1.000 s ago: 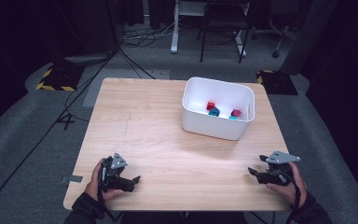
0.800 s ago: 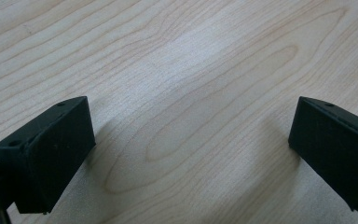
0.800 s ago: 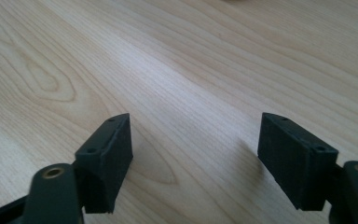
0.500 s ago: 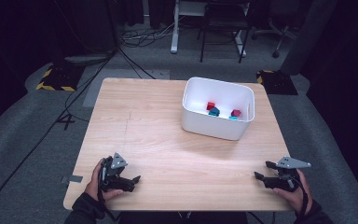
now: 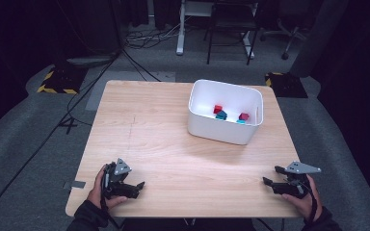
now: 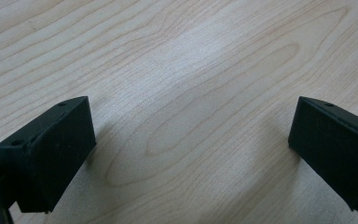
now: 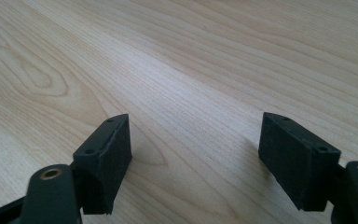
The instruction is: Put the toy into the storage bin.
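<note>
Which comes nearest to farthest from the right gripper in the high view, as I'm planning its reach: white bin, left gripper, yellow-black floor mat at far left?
1. White bin, ahead of the right gripper.
2. Left gripper, across the near edge.
3. Yellow-black floor mat, beyond the far-left corner.

**Bright table, dark room**

Overhead light is falling on the table (image 5: 173, 144); everything around it is sinking into near black. High view is looking soft and grainy. My left gripper (image 6: 191, 154) is casting faint shadows beside each jaw, with a pale sheen lying across the wood grain. My right gripper (image 7: 196, 158) is doing the same. Nearest jaw parts are blurring slightly.
</note>
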